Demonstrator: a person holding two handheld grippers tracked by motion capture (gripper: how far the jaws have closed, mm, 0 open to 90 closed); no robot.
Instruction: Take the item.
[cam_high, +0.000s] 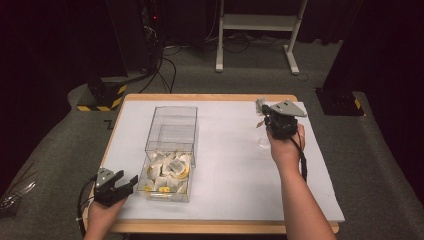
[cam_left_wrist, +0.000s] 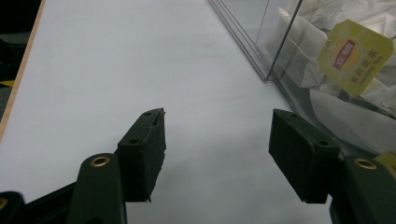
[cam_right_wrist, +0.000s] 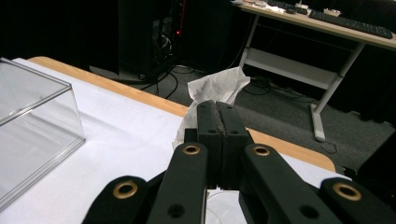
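My right tool (cam_high: 263, 116) is up over the far right corner of the desk (cam_high: 225, 150), well above the white cover. Its two black jaws are pressed together on a tea bag (cam_right_wrist: 215, 88); in the right gripper view the crumpled white paper of the bag sticks out past the jaw tips, pinched between the pads. In the high view the same bag (cam_high: 260, 106) shows as a pale scrap at the front of the tool, with a small tag hanging just below it.

My left tool (cam_high: 120, 186) sits low at the near left corner of the desk, just beside the clear plastic box (cam_high: 172, 127). Its jaws stand well apart with bare desk cover between them. In the left gripper view the right-hand jaw is close to the box wall (cam_left_wrist: 280, 46); I cannot tell whether it touches.

The box stands left of the desk's middle, its long side running from the near edge toward the far edge. The near compartment holds a heap of white tea bags (cam_high: 167, 172) with yellow tags (cam_left_wrist: 356, 55).
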